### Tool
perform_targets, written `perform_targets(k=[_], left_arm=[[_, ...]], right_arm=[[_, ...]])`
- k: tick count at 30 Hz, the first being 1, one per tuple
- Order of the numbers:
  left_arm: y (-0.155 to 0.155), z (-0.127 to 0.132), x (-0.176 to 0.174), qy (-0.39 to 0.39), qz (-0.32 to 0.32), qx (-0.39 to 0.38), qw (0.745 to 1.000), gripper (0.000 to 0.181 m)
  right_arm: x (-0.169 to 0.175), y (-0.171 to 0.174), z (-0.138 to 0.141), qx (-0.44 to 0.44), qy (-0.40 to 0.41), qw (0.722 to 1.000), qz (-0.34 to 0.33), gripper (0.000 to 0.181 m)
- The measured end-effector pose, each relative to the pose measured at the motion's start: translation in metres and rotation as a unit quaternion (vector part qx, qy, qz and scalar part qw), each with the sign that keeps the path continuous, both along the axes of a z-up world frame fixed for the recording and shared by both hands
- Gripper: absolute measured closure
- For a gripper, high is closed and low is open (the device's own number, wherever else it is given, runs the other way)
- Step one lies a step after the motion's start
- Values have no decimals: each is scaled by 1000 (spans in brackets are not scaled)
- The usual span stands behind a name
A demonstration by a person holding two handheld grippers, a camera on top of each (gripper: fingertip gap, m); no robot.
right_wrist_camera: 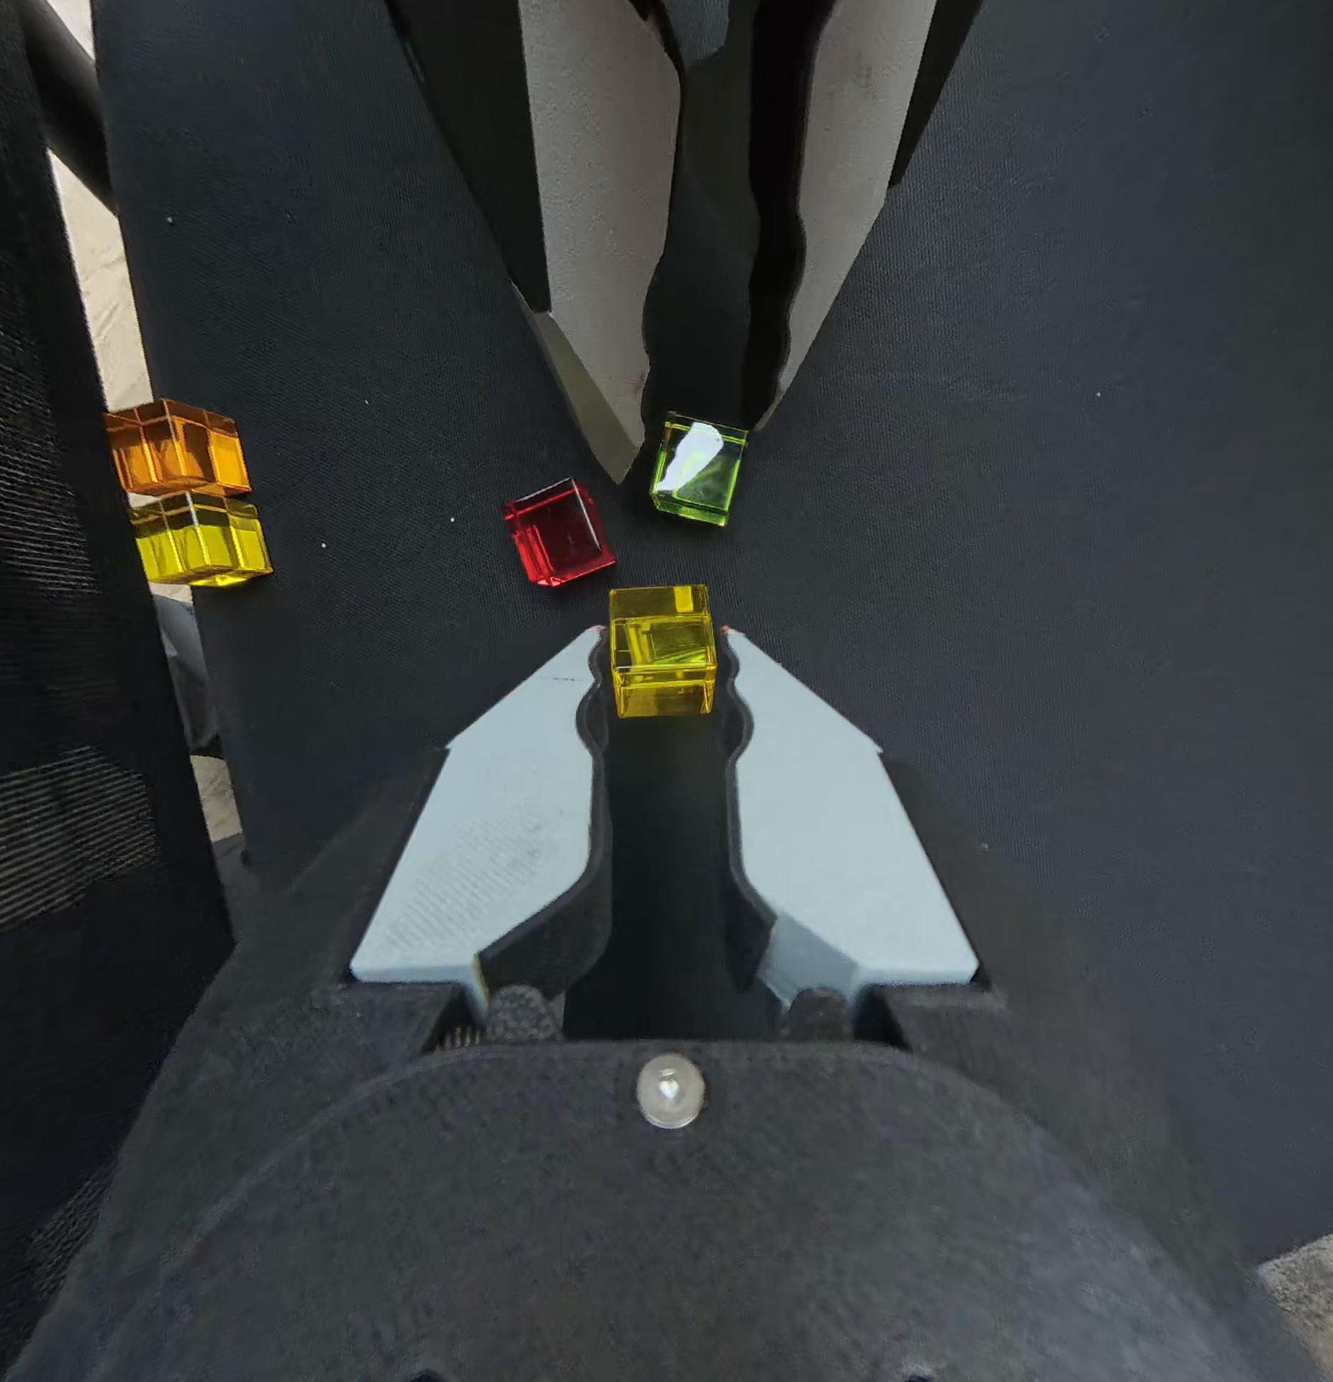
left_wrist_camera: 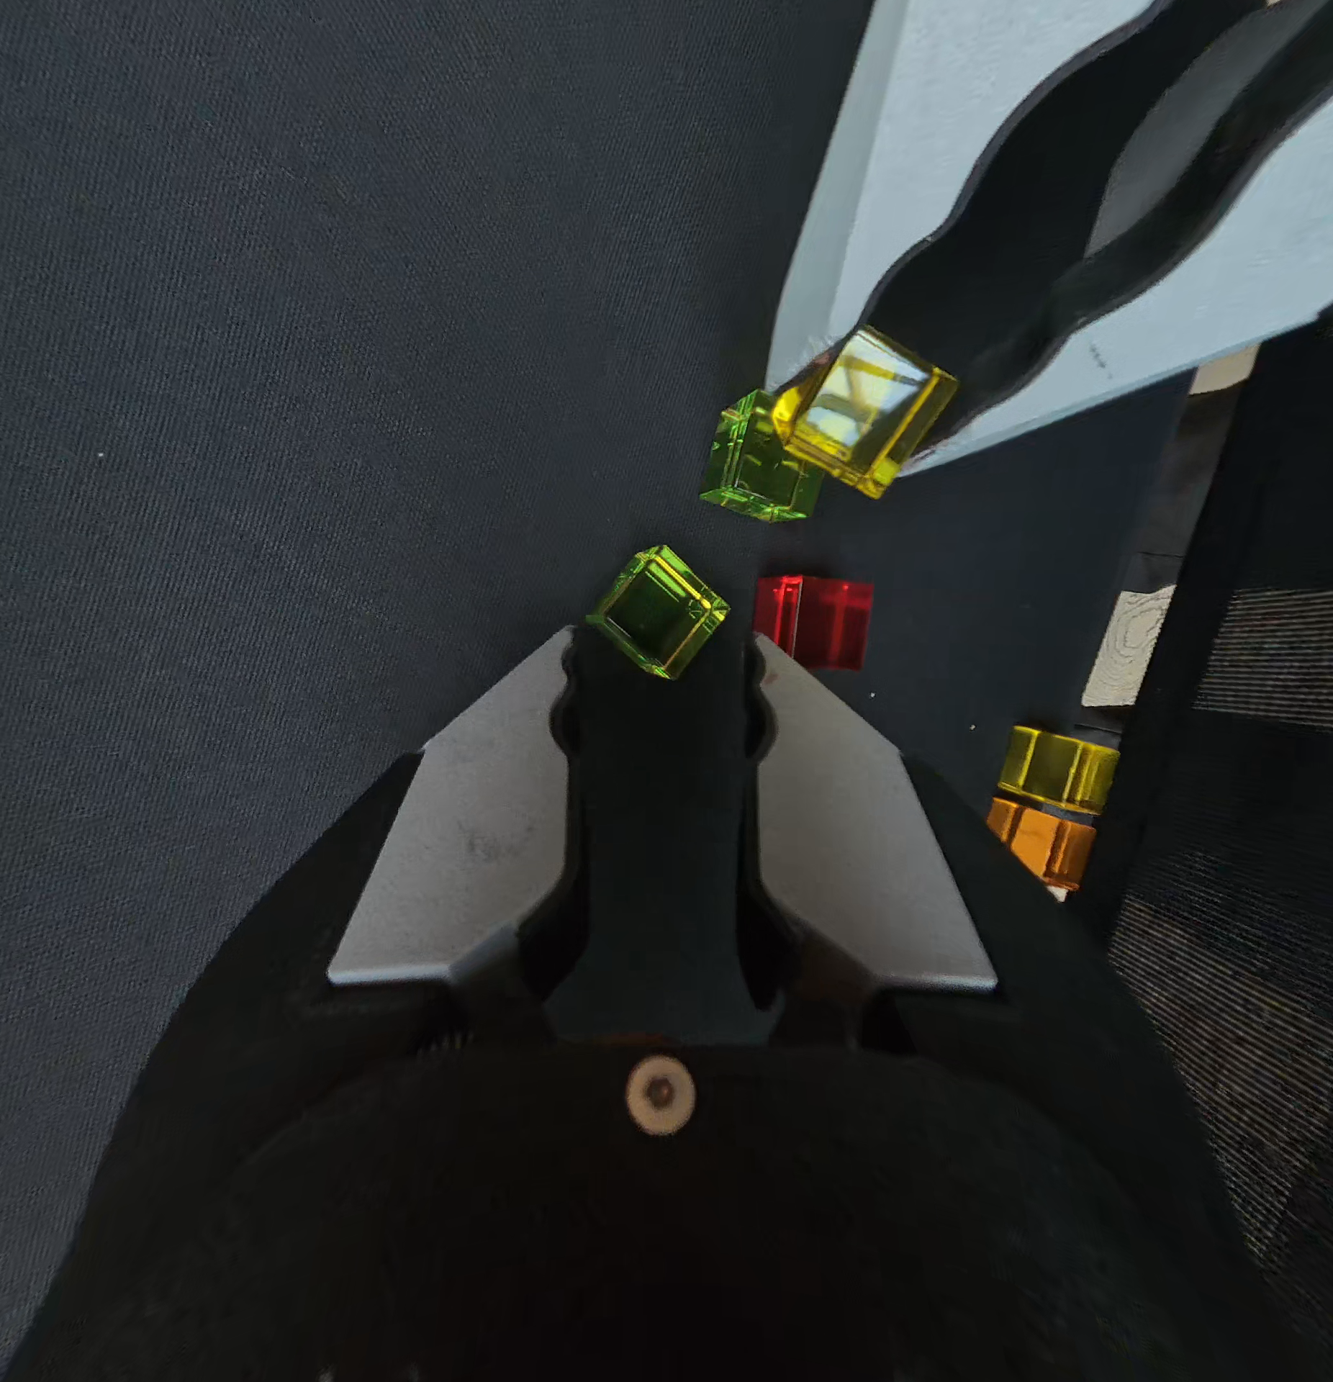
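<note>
My left gripper point(left_wrist_camera: 663, 636), with grey fingers, is shut on a clear green cube point(left_wrist_camera: 660, 613) at its tips, low over the dark cloth point(left_wrist_camera: 349, 449). It enters the right wrist view from the top, holding that cube point(right_wrist_camera: 699, 470). My right gripper point(right_wrist_camera: 663, 632), with light blue fingers, is shut on a clear yellow cube point(right_wrist_camera: 663, 650). In the left wrist view this yellow cube point(left_wrist_camera: 865, 411) hangs just over a second green cube point(left_wrist_camera: 761, 464) lying on the cloth. A red cube point(left_wrist_camera: 813, 621) lies between the two grippers and also shows in the right wrist view point(right_wrist_camera: 559, 532).
An orange cube point(right_wrist_camera: 177, 447) and another yellow cube point(right_wrist_camera: 200, 538) lie side by side at the cloth's edge; both also show in the left wrist view: orange point(left_wrist_camera: 1045, 841), yellow point(left_wrist_camera: 1056, 770). A black mesh chair point(right_wrist_camera: 50, 673) stands just beyond that edge. Some 6 centimeters of space lies between my two pairs of fingers.
</note>
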State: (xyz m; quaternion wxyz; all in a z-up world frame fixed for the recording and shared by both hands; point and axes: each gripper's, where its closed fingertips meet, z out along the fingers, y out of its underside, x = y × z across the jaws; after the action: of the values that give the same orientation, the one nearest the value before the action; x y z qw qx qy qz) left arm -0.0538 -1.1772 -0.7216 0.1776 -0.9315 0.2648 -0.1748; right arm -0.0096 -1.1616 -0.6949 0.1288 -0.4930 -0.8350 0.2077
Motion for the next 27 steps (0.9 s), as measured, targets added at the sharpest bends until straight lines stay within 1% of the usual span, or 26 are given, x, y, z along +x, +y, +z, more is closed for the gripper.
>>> perform_targets(k=[3,5,10,15,18,20,23,24,26,27], left_arm=[[-4,-4,-4,11,-1,1,1000,144],[-5,-6,-8,19,-1,-1,1000,140],[0,-5,-15,17,11,1,1000,138],[2,-5,-15,15,12,4,1000,136],[1,-5,-13,15,6,5,1000,133],[1,-5,-12,15,2,8,1000,131],[3,-3,-12,24,-4,23,999,130],[5,-2,-11,23,-7,31,999,130],[7,-1,-9,29,-23,45,998,132],[7,-1,-7,32,-37,53,997,137]], right_arm=[[-4,-2,-2,6,17,1000,21,156],[-2,1,-10,25,1,999,31,156],[0,3,-22,59,-17,997,54,156],[-2,2,-24,66,-23,995,68,154],[-1,3,-25,70,-25,995,69,152],[0,3,-25,68,-27,995,63,145],[2,3,-22,63,-25,996,52,142],[4,2,-21,59,-29,997,47,138],[9,0,-18,48,-35,998,35,135],[12,0,-15,45,-35,998,28,136]])
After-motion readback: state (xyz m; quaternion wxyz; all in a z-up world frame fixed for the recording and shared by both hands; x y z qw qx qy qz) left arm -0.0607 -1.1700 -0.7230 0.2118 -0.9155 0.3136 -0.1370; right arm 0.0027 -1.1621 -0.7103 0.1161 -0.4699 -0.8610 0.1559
